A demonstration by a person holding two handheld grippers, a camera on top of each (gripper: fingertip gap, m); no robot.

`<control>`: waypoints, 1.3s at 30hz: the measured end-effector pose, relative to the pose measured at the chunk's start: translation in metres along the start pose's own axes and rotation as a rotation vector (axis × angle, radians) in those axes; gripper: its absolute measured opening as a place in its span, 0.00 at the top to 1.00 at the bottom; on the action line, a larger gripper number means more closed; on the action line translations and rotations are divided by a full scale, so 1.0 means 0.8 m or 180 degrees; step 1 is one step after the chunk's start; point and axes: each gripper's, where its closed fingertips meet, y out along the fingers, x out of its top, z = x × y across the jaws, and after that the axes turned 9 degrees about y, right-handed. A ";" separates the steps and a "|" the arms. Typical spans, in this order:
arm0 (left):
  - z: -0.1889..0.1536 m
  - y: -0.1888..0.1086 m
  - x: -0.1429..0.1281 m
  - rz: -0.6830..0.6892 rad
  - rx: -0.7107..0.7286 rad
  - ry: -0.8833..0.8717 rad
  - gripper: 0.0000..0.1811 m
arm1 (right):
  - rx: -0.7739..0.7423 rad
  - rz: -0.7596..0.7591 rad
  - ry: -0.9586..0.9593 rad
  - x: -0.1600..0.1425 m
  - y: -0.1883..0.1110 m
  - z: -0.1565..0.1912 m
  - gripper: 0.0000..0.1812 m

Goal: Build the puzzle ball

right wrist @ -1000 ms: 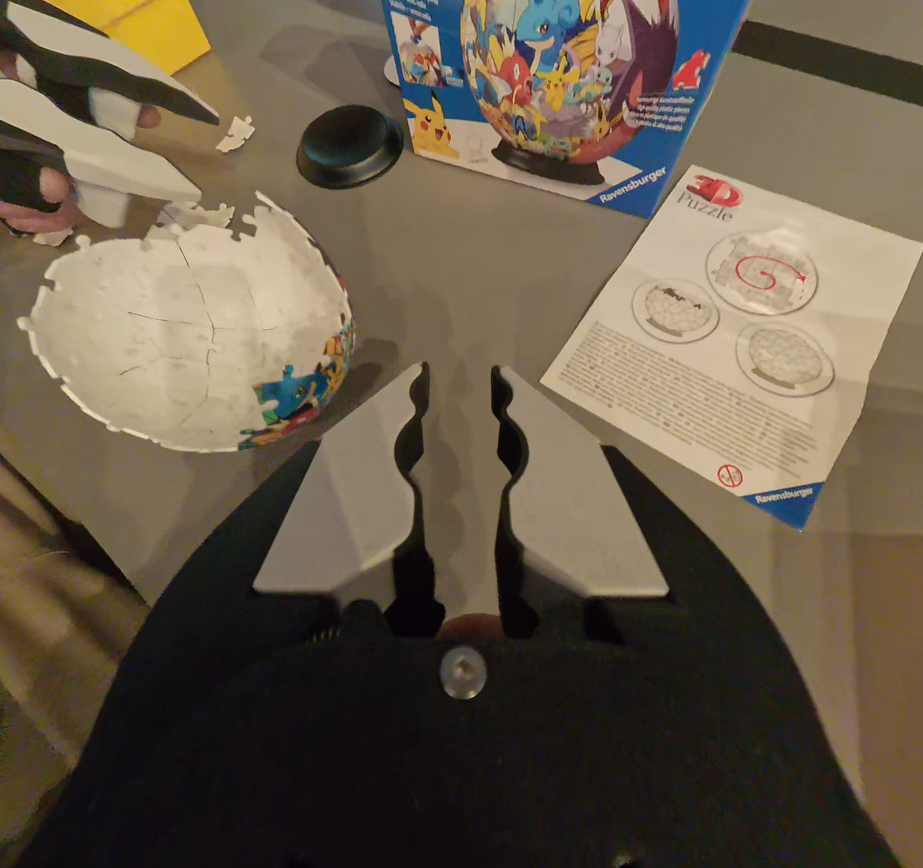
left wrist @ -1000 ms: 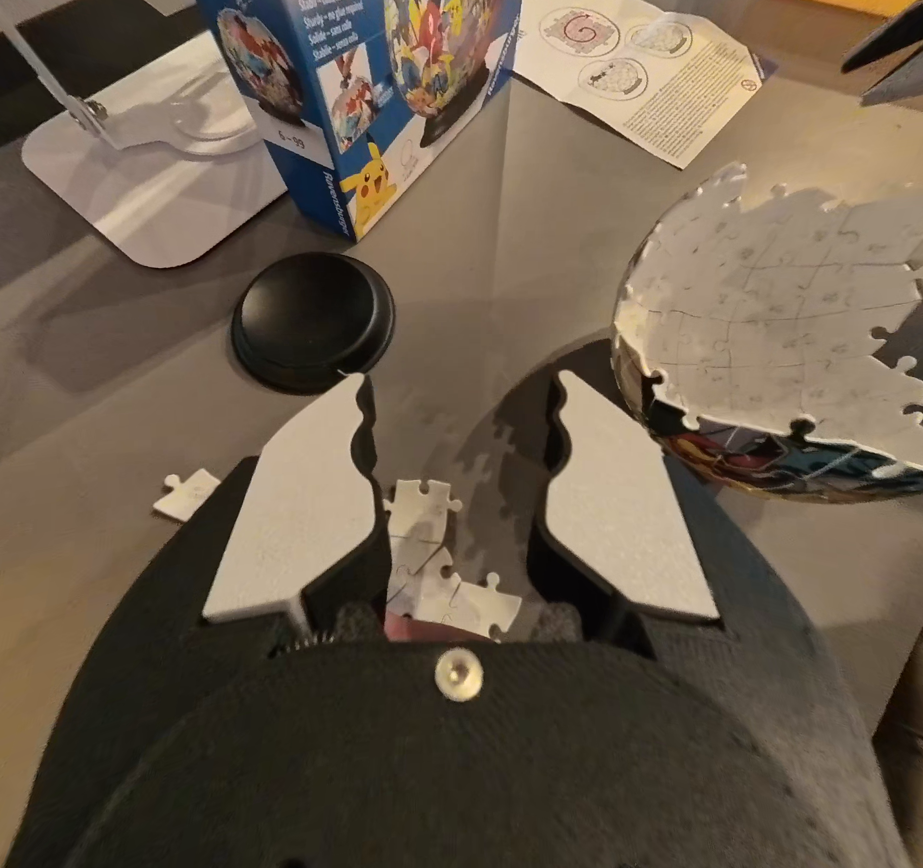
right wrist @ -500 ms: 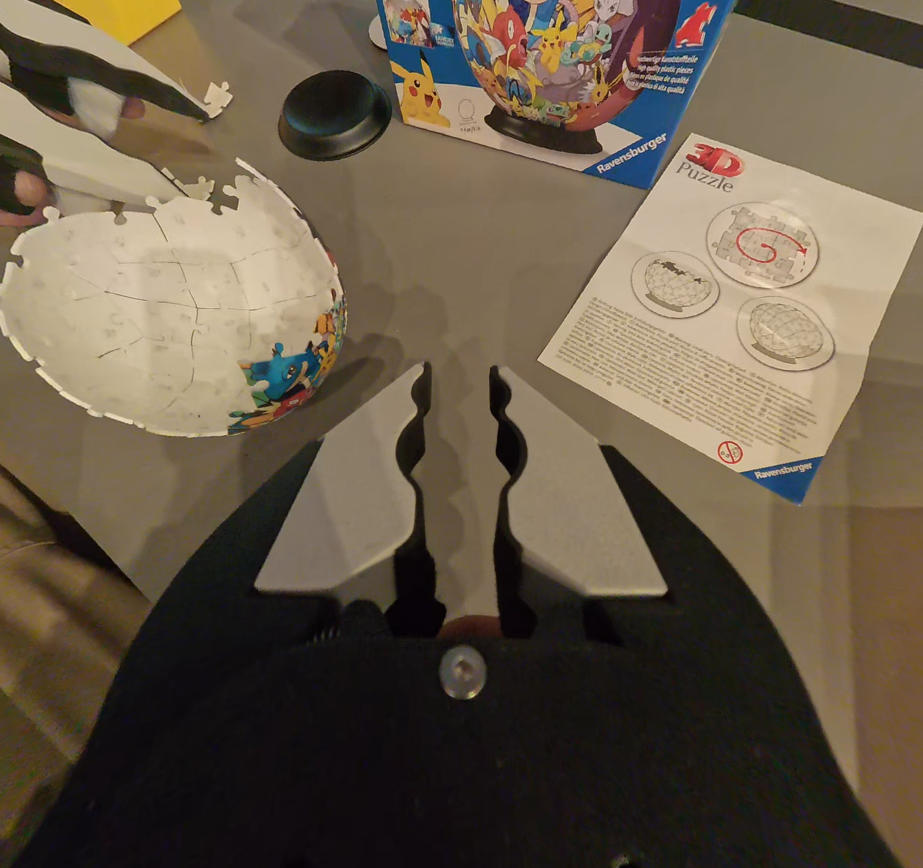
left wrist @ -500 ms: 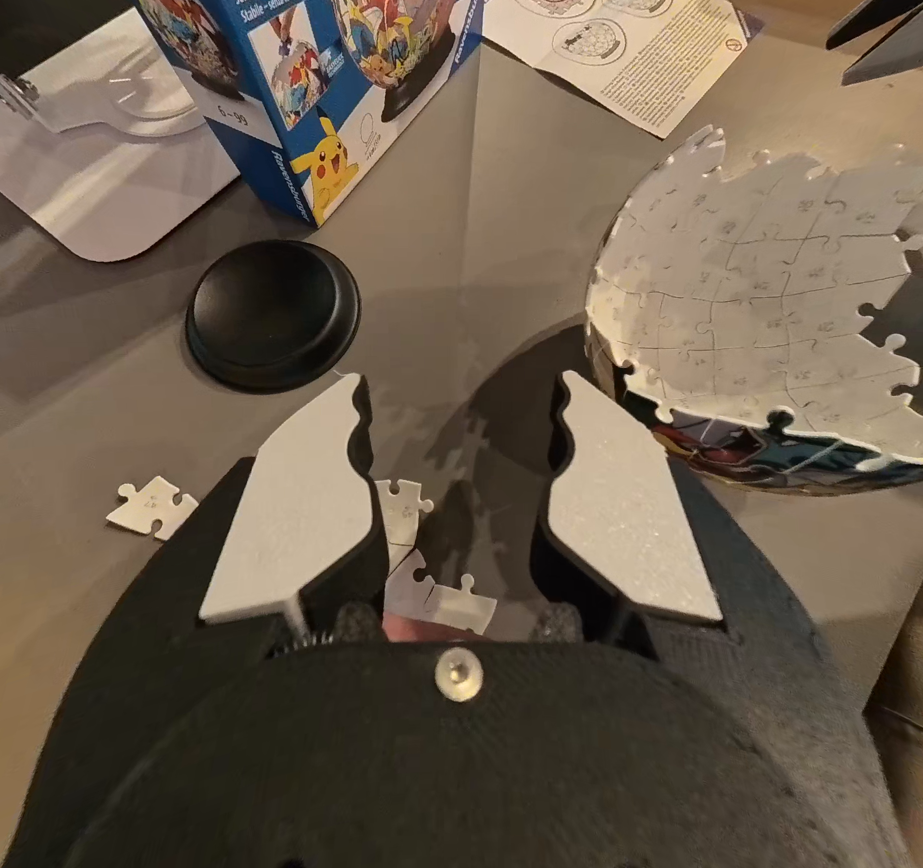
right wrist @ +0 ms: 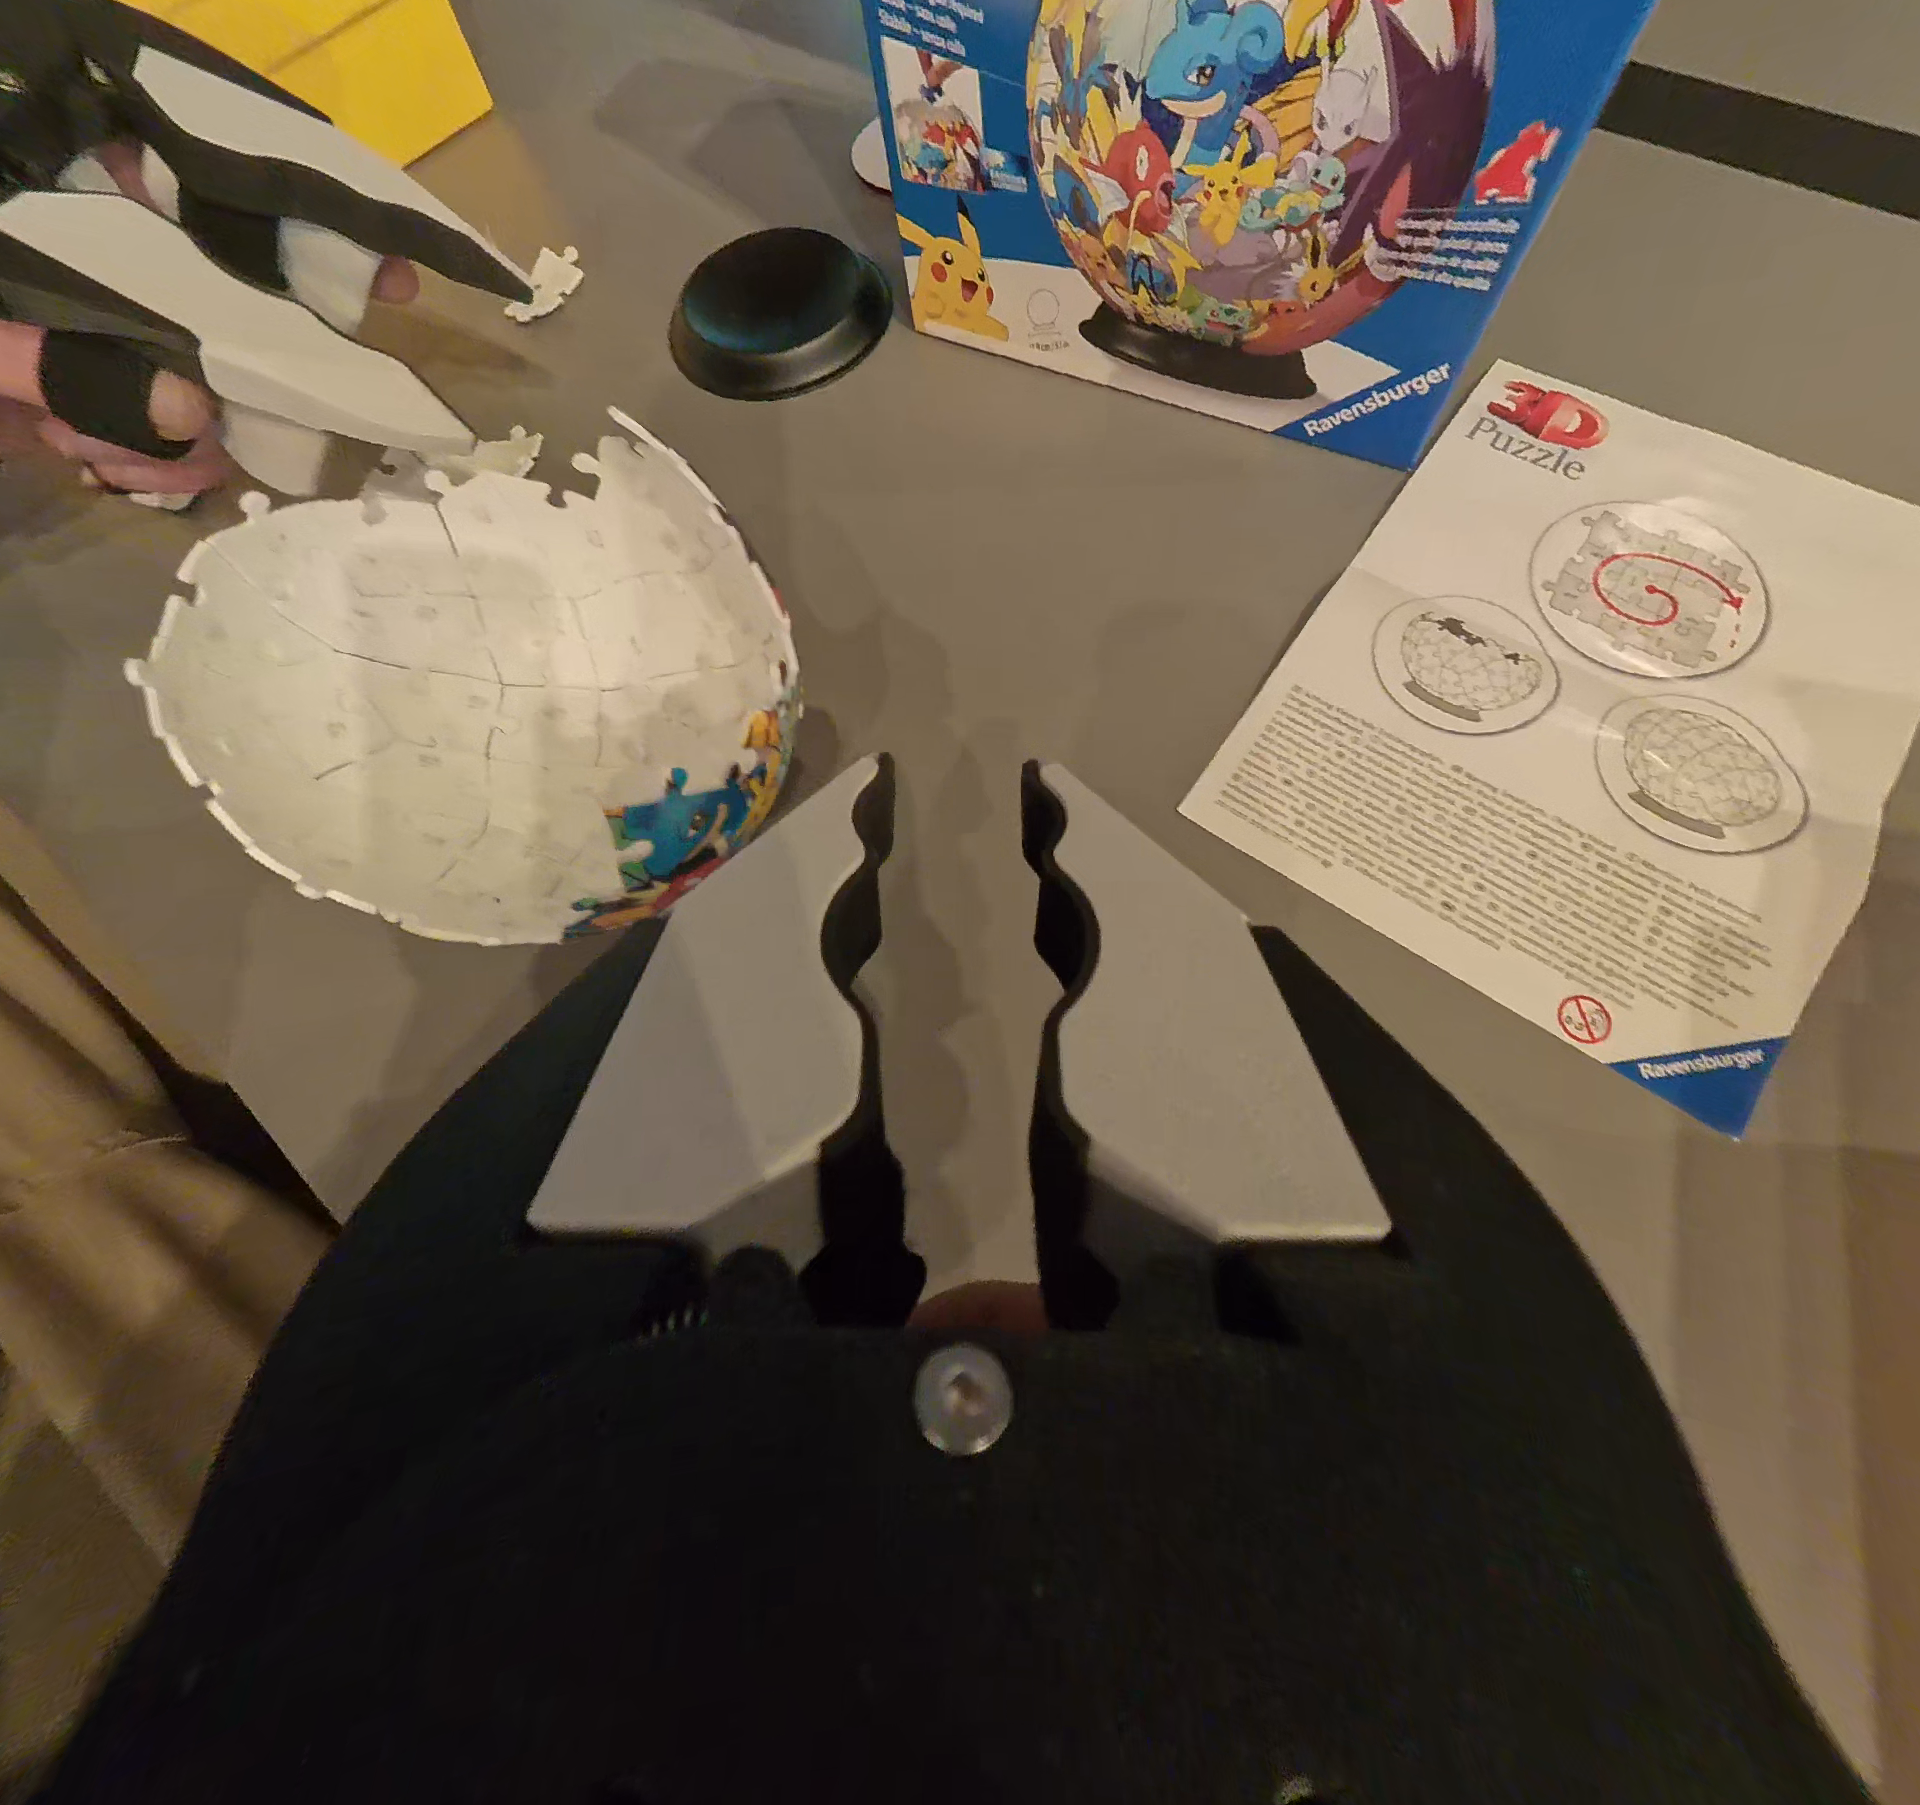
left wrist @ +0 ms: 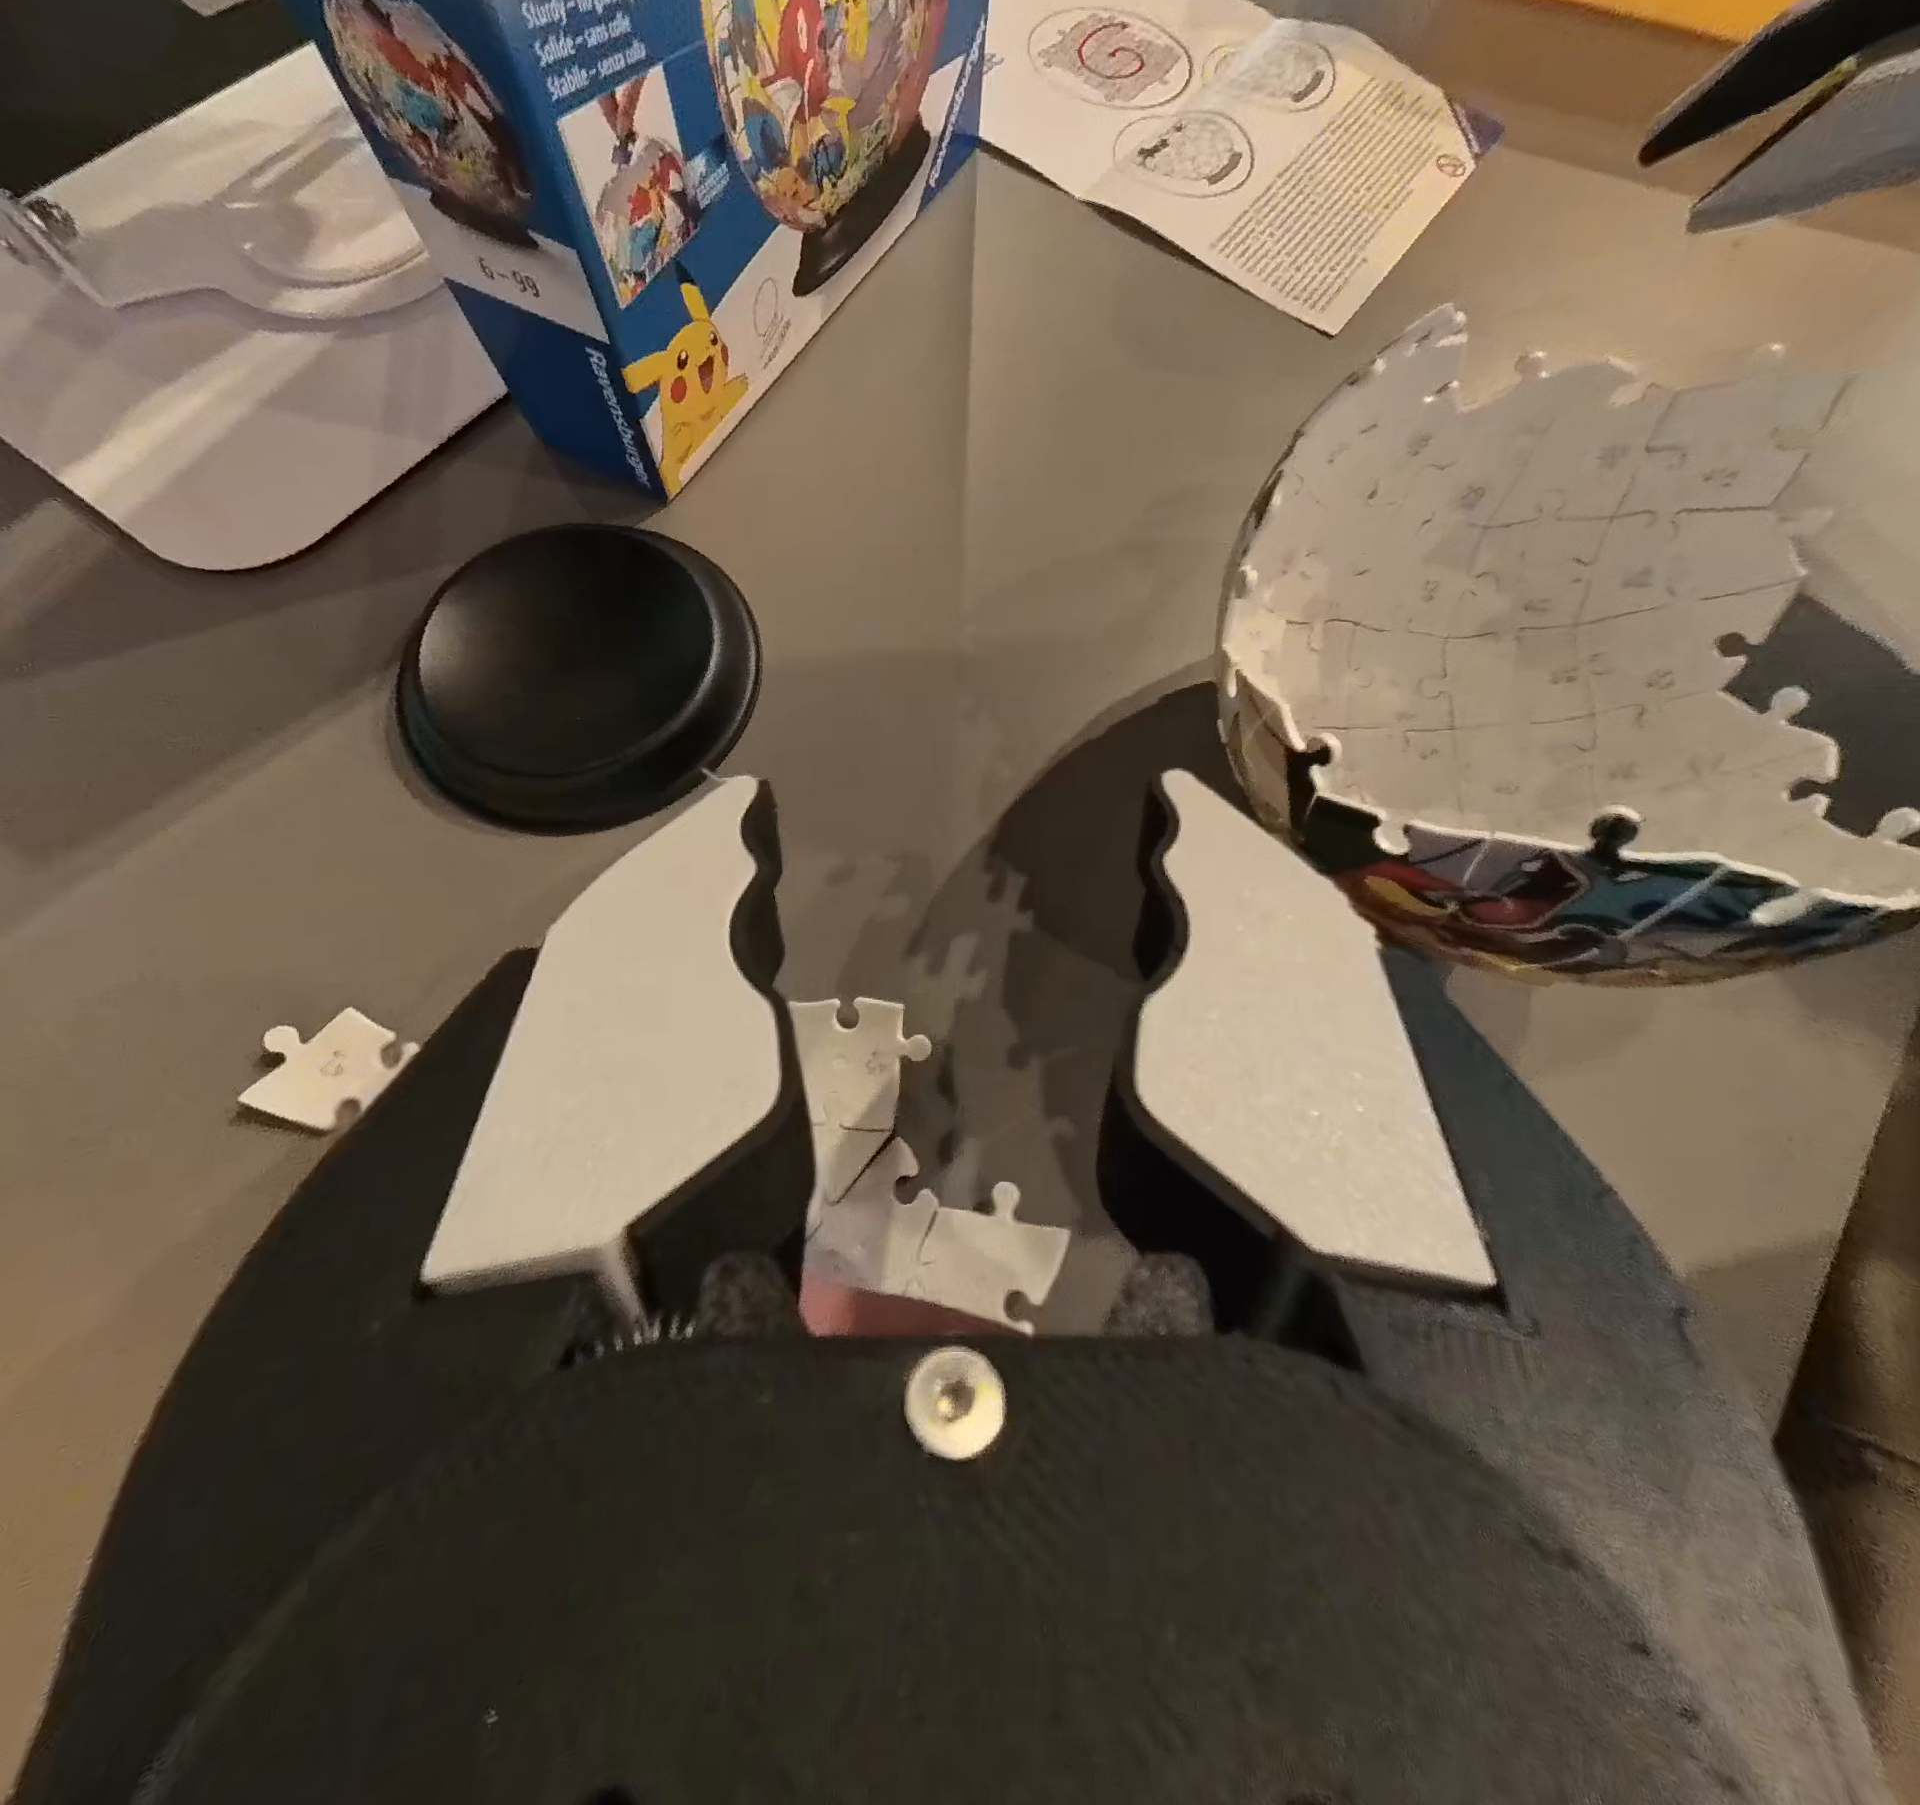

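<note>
The half-built puzzle ball [left wrist: 1558, 633] lies on the grey table as an open bowl, white inside and colourful outside. It also shows in the right wrist view [right wrist: 447, 695]. My left gripper [left wrist: 961, 799] is open and hovers low over a short strip of joined white pieces [left wrist: 868, 1080] on the table, just left of the ball. One loose white piece [left wrist: 322, 1069] lies left of its left finger. My right gripper [right wrist: 956, 773] is narrowly open and empty, to the right of the ball. The left gripper [right wrist: 499, 363] shows beyond the ball in that view.
A black round stand [left wrist: 577, 664] sits ahead of the left gripper. The blue puzzle box [right wrist: 1195, 124] stands behind it. An instruction sheet [right wrist: 1558, 716] lies right of the right gripper. A white flat base [left wrist: 208, 353] is far left. A yellow box [right wrist: 260, 10] is at the table's end. The loose white piece [left wrist: 322, 1069] is closer to my left gripper, around 12 cm from its tips; the right tips are 35 cm off. It is also in sight in the right wrist view [right wrist: 552, 270].
Both views wobbled a little and came back. The left gripper stays open over the joined pieces. The right gripper keeps the same narrow gap. Nothing was taken hold of.
</note>
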 end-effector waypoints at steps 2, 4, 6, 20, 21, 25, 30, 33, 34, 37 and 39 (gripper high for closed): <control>0.001 0.000 -0.004 0.0047 -0.0010 0.0060 0.64 | 0.0055 -0.0005 -0.0030 0.001 0.005 0.009 0.87; 0.002 -0.002 -0.007 0.0053 -0.0032 0.0051 0.63 | 0.0083 -0.0007 -0.0090 0.000 0.010 0.016 0.87; -0.002 -0.009 -0.003 -0.0022 -0.0122 0.0019 0.63 | 0.0101 -0.0023 -0.0098 0.000 0.014 0.018 0.87; -0.071 -0.038 -0.003 -0.0007 -0.0846 0.0219 0.61 | 0.0288 -0.0192 0.0048 0.011 0.003 0.022 0.86; -0.075 -0.037 -0.003 0.0002 -0.0868 0.0235 0.60 | 0.0301 -0.0168 0.0039 0.009 0.004 0.024 0.86; -0.084 -0.028 -0.005 0.0068 -0.0879 0.0294 0.59 | 0.0369 -0.0123 0.0058 0.005 0.008 0.028 0.85; -0.082 -0.018 -0.009 0.0094 -0.0830 0.0239 0.60 | 0.0392 -0.0119 0.0095 0.004 0.008 0.027 0.85; -0.080 -0.014 -0.010 0.0089 -0.0806 0.0206 0.60 | 0.0405 -0.0123 0.0138 0.003 0.007 0.025 0.85; -0.078 -0.013 -0.011 0.0099 -0.0797 0.0199 0.60 | 0.0402 -0.0119 0.0149 0.003 0.007 0.024 0.85; -0.074 -0.010 -0.011 0.0086 -0.0759 0.0139 0.60 | 0.0399 -0.0122 0.0201 0.002 0.007 0.020 0.85; -0.073 -0.008 -0.010 0.0061 -0.0750 0.0091 0.61 | 0.0390 -0.0099 0.0231 0.000 0.009 0.018 0.85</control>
